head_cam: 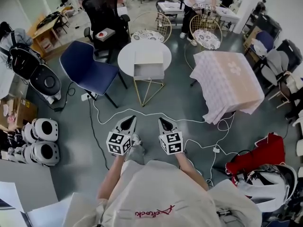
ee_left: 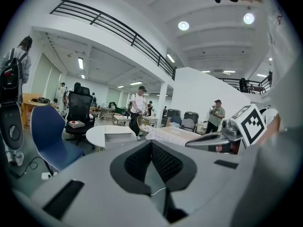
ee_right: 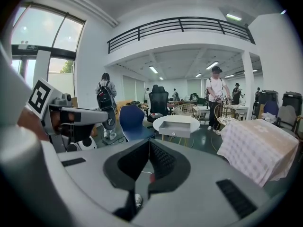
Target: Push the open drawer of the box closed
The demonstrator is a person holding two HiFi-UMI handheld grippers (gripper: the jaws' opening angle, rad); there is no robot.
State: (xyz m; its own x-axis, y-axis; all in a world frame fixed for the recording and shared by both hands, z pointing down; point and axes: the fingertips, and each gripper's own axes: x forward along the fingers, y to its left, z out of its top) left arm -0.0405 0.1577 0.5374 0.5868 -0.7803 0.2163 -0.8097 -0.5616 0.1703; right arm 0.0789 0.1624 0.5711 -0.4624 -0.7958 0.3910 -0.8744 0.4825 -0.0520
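Note:
A pale box with its drawer (head_cam: 148,71) pulled out toward me sits on a small round white table (head_cam: 128,56); it also shows as the open drawer (ee_right: 174,126) in the right gripper view and, small, as the drawer (ee_left: 113,137) in the left gripper view. Both grippers hang side by side over the floor, well short of the table. My left gripper (head_cam: 127,123) is shut with nothing in it, jaws (ee_left: 151,144) meeting. My right gripper (head_cam: 165,123) is likewise shut and empty, jaws (ee_right: 149,142) together, pointing toward the drawer.
A blue chair (head_cam: 87,67) stands left of the round table, and a black office chair (head_cam: 102,11) behind it. A table with a checked cloth (head_cam: 229,82) is on the right. White cables (head_cam: 142,113) cross the floor between me and the table. A red bag (head_cam: 258,157) lies at the right.

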